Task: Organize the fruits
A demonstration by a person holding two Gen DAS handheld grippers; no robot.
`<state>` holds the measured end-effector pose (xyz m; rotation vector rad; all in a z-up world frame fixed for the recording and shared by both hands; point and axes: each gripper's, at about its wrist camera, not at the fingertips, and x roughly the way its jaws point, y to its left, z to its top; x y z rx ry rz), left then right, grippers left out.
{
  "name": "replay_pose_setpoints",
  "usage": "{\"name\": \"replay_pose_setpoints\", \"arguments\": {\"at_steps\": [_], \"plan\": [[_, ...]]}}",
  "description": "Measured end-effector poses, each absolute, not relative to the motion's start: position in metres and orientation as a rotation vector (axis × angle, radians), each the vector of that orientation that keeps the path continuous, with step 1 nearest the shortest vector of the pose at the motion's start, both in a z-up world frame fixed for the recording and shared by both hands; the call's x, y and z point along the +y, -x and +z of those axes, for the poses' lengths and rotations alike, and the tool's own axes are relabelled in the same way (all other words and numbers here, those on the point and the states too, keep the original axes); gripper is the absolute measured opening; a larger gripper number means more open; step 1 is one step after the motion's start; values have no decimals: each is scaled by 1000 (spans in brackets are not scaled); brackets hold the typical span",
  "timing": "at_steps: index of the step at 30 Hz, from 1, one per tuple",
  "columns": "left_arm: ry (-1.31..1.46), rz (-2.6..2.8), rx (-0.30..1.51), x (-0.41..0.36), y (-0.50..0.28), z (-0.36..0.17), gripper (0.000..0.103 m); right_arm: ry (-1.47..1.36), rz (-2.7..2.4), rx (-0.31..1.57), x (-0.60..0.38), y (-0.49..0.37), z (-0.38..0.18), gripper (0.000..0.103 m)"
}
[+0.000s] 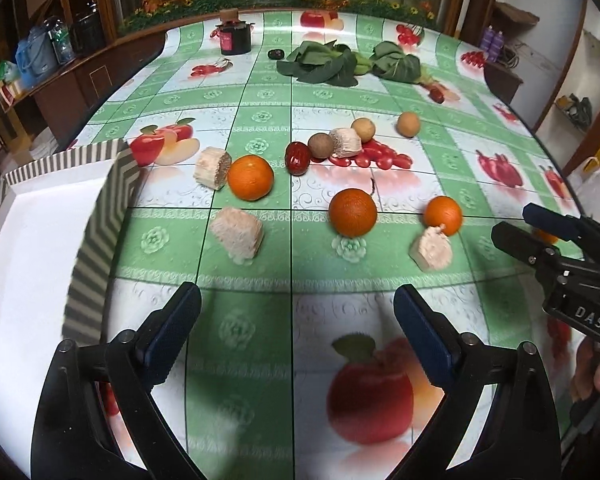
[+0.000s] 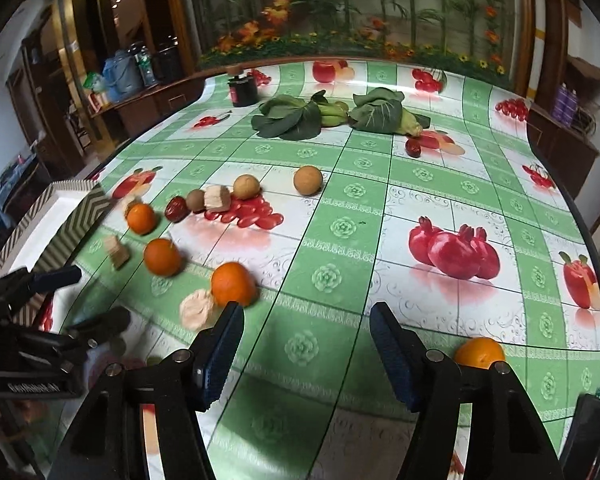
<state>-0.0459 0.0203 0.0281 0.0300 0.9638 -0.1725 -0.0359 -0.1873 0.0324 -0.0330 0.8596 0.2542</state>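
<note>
Both grippers spread wide, holding nothing: left gripper (image 1: pixel 296 336) has oranges (image 1: pixel 352 212) ahead and the striped box (image 1: pixel 100 216) to its left; right gripper (image 2: pixel 306 350) has one orange (image 2: pixel 233 284) just off its left finger. Risk: round fruit rolling across the slick counter (image 2: pixel 380 240) if nudged off-centre.

Leafy greens (image 1: pixel 324 62) at the far end of the worktop (image 1: pixel 480 200). Left of the greens, a dark jar (image 1: pixel 235 38) with a cork lid. Beyond the greens, a flower mural (image 2: pixel 340 12). Far left of them, a blue bag (image 1: pixel 34 56) on a sideboard.
</note>
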Motion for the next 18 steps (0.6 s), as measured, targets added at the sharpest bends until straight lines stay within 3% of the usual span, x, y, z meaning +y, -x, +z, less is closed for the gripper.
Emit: {"name": "replay_pose_setpoints", "arguments": {"at_steps": [18], "plan": [[-77,-292,982,-38,49,24,98,-13,110,830,-276,69,38,64]]}}
